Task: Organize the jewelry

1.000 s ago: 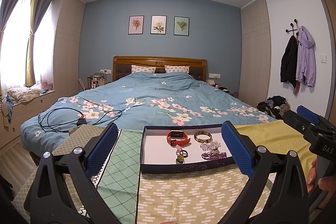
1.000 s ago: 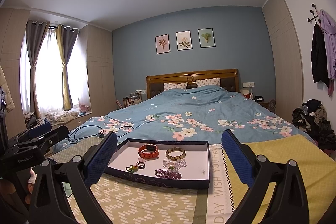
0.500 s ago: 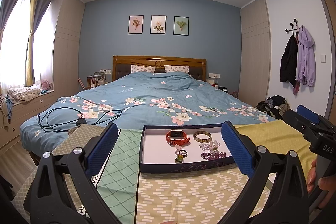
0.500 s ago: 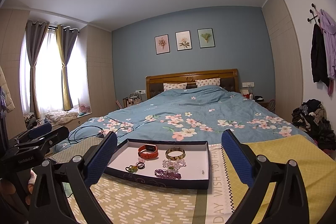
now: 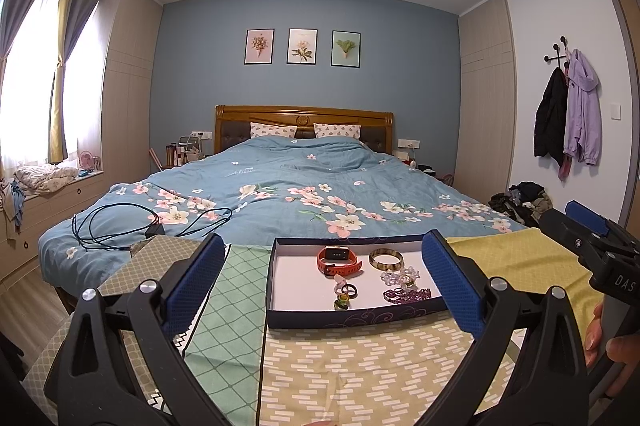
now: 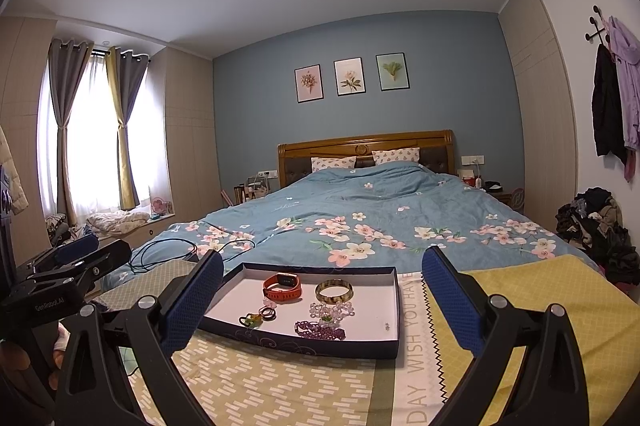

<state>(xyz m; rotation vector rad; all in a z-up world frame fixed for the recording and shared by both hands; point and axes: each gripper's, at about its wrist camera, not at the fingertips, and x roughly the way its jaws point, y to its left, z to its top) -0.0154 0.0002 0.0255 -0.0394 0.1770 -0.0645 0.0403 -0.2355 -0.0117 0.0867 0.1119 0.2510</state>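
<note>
A shallow dark-blue tray point(image 5: 344, 320) point(image 6: 304, 344) with a white floor lies on patterned cloths at the bed's foot. In it are a red smartwatch point(image 5: 338, 260) point(image 6: 282, 286), a tortoiseshell bangle point(image 5: 386, 259) point(image 6: 334, 291), a clear bead bracelet point(image 5: 400, 276) point(image 6: 332, 310), a purple bead bracelet point(image 5: 406, 294) point(image 6: 320, 331) and small rings point(image 5: 346, 294) point(image 6: 258, 317). My left gripper point(image 5: 322, 284) is open, hovering short of the tray and empty. My right gripper point(image 6: 322, 302) is likewise open and empty.
The bed point(image 5: 280, 194) with a blue floral duvet stretches behind the tray; a black cable point(image 5: 120, 226) lies on its left corner. A yellow cloth point(image 6: 540, 306) covers the right side. A clothes pile point(image 6: 600, 230) sits on the floor at right. A hand point(image 5: 600, 338) holds the other gripper.
</note>
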